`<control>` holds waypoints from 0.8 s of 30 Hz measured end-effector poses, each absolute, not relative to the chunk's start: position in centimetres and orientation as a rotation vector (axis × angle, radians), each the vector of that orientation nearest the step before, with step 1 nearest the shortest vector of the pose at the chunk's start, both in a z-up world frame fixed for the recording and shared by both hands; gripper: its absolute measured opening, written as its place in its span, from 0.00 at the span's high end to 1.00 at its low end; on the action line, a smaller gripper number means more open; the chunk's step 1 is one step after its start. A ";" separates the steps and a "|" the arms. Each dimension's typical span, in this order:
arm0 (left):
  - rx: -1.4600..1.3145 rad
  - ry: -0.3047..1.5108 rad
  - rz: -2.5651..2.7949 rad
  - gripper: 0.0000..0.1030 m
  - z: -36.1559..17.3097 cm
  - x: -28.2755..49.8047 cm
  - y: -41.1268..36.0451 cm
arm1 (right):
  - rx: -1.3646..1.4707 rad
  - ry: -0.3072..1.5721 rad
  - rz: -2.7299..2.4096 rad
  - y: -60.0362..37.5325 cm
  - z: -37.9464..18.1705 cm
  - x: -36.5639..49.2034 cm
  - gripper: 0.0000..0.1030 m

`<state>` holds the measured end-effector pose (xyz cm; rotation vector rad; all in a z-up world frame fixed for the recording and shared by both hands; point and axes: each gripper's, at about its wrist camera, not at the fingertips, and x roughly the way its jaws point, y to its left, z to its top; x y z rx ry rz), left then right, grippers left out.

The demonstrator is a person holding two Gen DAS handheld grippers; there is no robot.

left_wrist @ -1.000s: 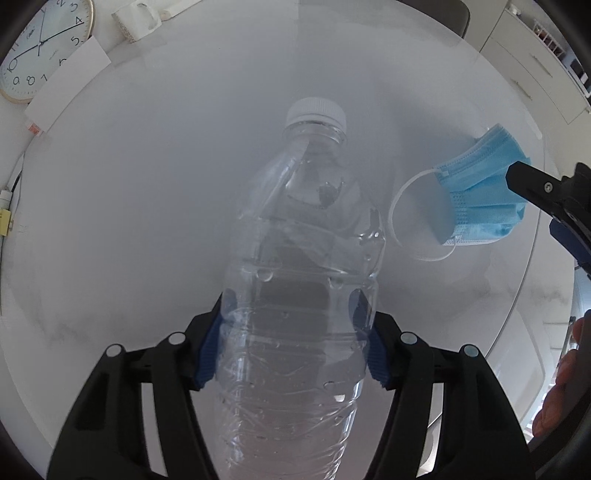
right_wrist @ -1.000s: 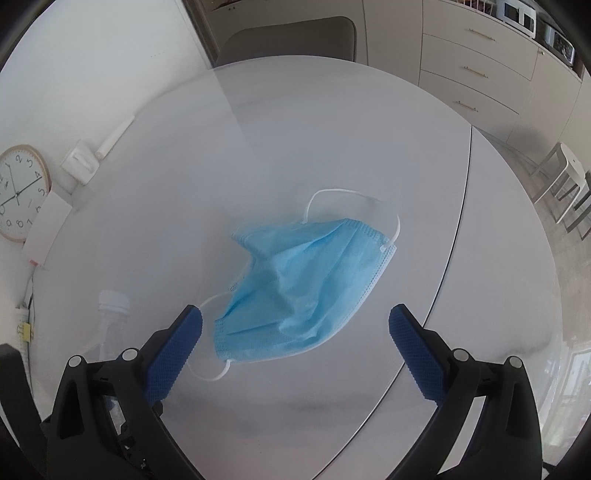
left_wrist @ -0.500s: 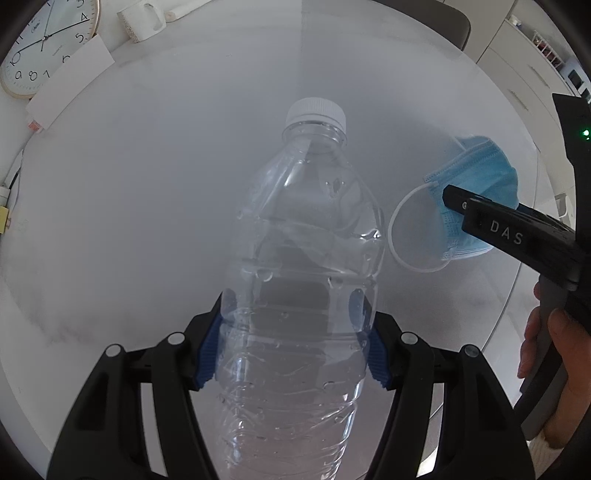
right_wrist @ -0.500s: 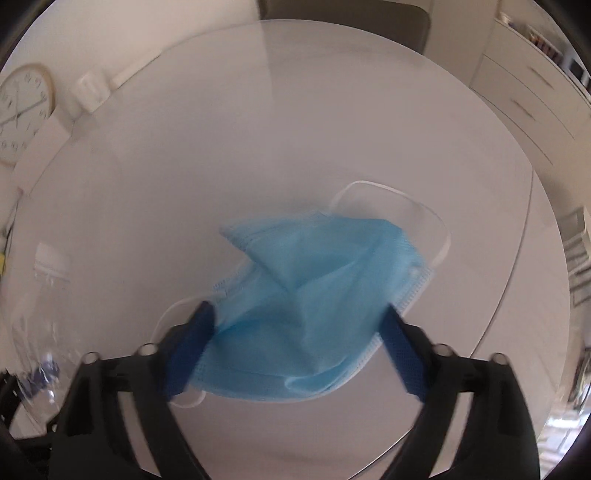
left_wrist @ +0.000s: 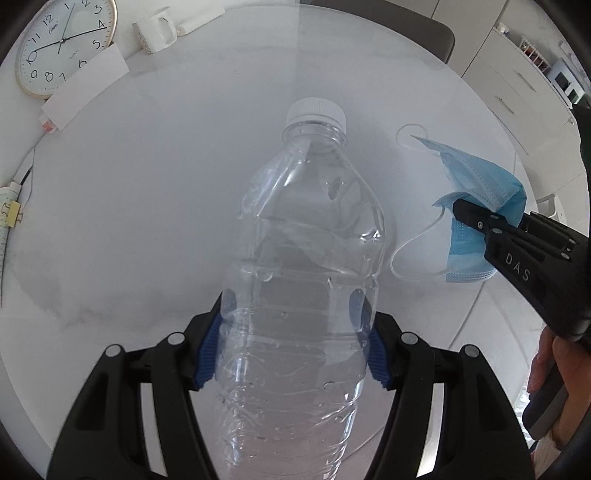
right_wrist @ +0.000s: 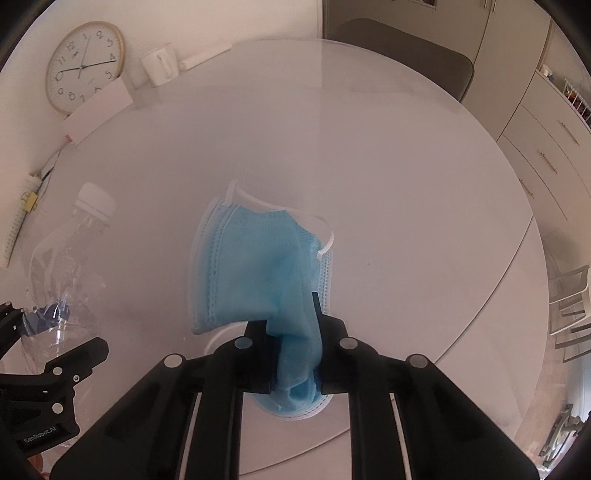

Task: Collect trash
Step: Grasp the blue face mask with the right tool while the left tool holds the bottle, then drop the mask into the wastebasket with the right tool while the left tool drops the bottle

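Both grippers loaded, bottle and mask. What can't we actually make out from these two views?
- Plastic bottle base: cut off by the bottom edge, left wrist view.
- Face mask lower edge: hidden behind the right gripper, right wrist view.
- Any bin: in neither view.
- Bottle contents: droplets show, liquid level unclear.
- Left gripper grips the bottle; the pads' contact is seen only through clear plastic.

Left: we see the bottle (left_wrist: 299,280) between our left gripper (left_wrist: 291,336) fingers.
Right: the mask (right_wrist: 258,266) sits in our right gripper (right_wrist: 295,354).
Far left: clock (left_wrist: 62,44), mug (left_wrist: 155,33) behind the table (left_wrist: 147,184).
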<state>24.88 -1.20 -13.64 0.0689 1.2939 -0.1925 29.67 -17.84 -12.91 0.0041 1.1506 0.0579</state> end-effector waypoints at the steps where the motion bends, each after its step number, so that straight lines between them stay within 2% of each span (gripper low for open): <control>1: 0.068 1.289 -0.196 0.40 -13.0 23.9 -0.7 | 0.005 1.145 0.066 -17.2 -12.4 28.8 0.86; 10: 0.063 1.256 -0.204 0.40 -9.7 12.7 5.5 | 0.023 1.094 0.135 -11.0 -7.8 15.1 0.86; 18: 0.107 1.230 -0.227 0.40 -9.2 0.9 10.7 | 0.094 1.080 0.143 -4.9 -6.7 0.9 0.86; 24: 0.112 1.230 -0.265 0.40 -9.0 -5.8 12.9 | 0.143 1.108 0.106 -3.9 -6.2 -7.5 0.86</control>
